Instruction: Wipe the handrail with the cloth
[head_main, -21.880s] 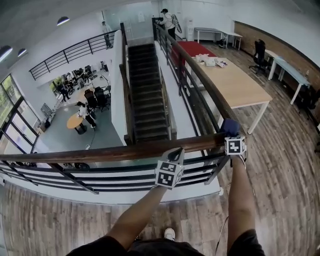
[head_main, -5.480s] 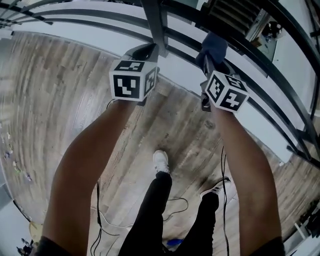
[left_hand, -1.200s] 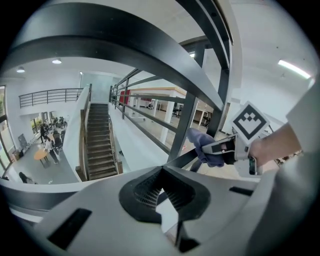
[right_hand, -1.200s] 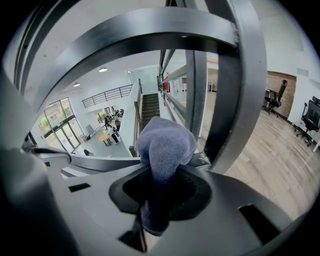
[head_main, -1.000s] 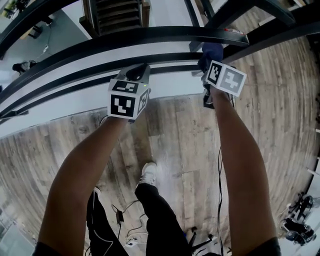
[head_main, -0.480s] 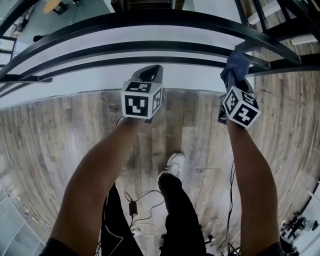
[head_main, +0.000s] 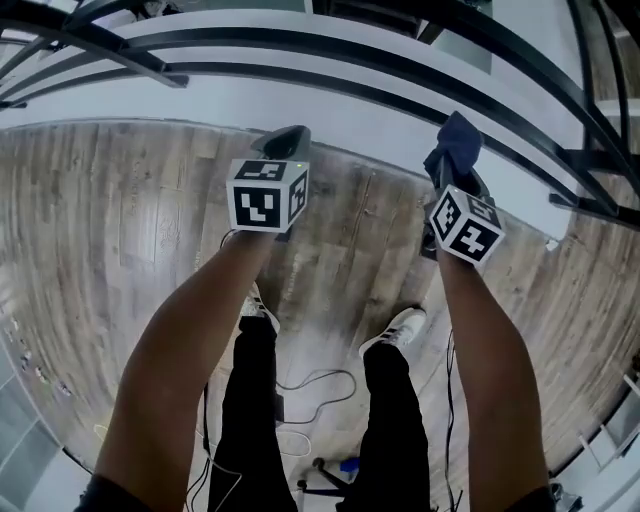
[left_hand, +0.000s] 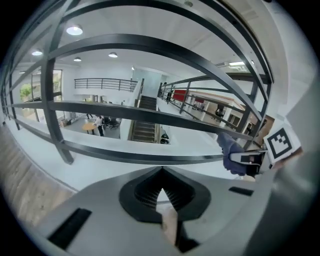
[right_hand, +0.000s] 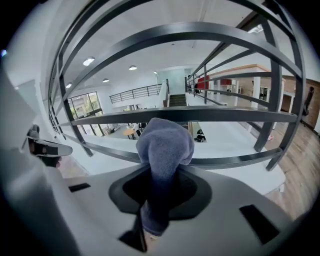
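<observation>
Right claw (right_hand: 159, 200): pinching blue cloth (right_hand: 165, 145), held near lowest railing bar (right_hand: 235, 161), contact not evident. Left claw (left_hand: 162, 200): pressed together, empty, beside same bar. Advised: lay cloth flat against bar, sweep lengthwise, steady pressure.

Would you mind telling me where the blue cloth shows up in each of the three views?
Head view: upper right, the cloth sticks up from the right gripper.
Left gripper view: far right, mid-height, a small blue wad.
Right gripper view: dead centre, clamped between the jaws.
Shared landmark: the dark railing bars behind it.
</observation>
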